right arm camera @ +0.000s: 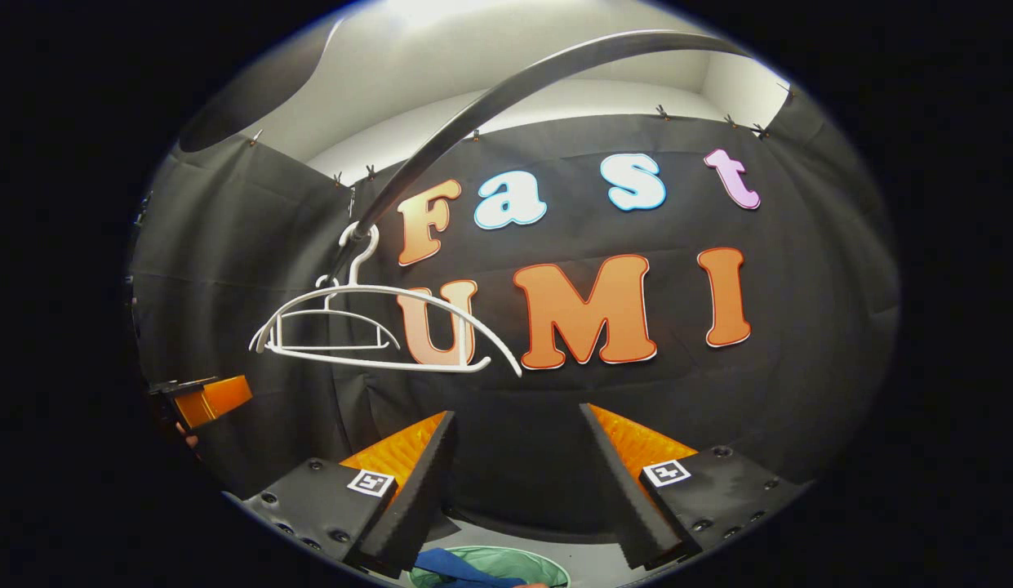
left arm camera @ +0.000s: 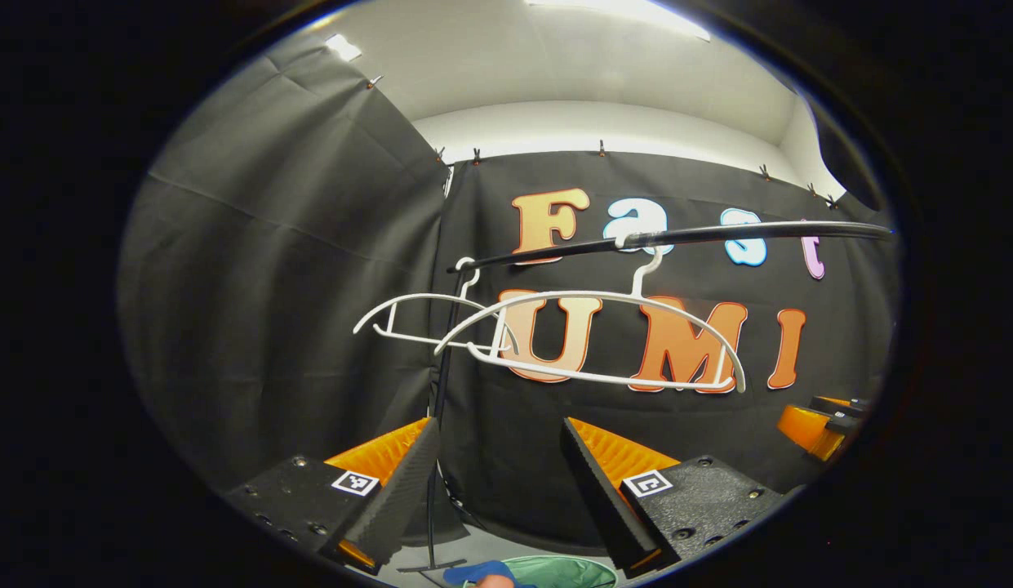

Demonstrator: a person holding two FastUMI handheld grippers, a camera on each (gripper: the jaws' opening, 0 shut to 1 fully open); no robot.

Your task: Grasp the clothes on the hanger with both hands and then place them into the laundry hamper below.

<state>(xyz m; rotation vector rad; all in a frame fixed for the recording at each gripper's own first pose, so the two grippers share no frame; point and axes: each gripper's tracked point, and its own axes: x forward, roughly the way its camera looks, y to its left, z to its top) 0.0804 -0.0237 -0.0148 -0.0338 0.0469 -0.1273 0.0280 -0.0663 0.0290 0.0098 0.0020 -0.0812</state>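
Two bare white hangers (left arm camera: 596, 339) (left arm camera: 428, 318) hang from a black rail (left arm camera: 677, 238); the right gripper view has them at the left (right arm camera: 375, 327) under the curved rail (right arm camera: 506, 90). At the bottom edge lies a green hamper (left arm camera: 555, 572) (right arm camera: 506, 563) holding blue cloth (left arm camera: 477, 572) (right arm camera: 453, 565). My left gripper (left arm camera: 502, 482) is open with nothing between its fingers. My right gripper (right arm camera: 518, 482) is open as well, also holding nothing. Each gripper also sits at the edge of the other's view (left arm camera: 820, 425) (right arm camera: 204, 398).
The rail's thin black stand (left arm camera: 437, 457) rises from a foot on the pale floor (left arm camera: 506, 547). Black cloth walls close off the back and left sides.
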